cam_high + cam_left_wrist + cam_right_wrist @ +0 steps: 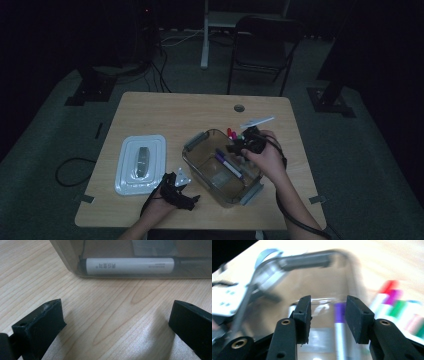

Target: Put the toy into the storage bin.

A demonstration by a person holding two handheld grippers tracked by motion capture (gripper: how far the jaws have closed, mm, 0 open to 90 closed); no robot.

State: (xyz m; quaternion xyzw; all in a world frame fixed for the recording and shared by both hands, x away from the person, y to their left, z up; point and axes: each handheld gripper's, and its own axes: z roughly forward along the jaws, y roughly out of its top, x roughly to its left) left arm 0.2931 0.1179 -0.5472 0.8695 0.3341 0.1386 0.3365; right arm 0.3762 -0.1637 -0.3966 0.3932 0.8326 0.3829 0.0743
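Wood table (150, 107): light brown, it sits in the middle of the high view.
White lid (140, 164): lies flat at the lower left of the table, with a grey handle on top.
Left gripper (186, 199): low in the high view, just beside the lid and near the box. Its jaws stand wide apart with nothing between them. In the left gripper view they rest low on the wood and face the box wall.
Clear box (195, 162): sits right of the lid, with grey clips at its ends.
Purple-capped marker (228, 163): lies flat inside the box. Its long side runs from upper left to lower right in the high view, cap at the upper left.
Right gripper (237, 146): above the right side of the box. Its jaws are partly open and hold nothing; the marker lies below them.
More markers (233, 134): red, pink and green caps, on the table just past the box's far edge.
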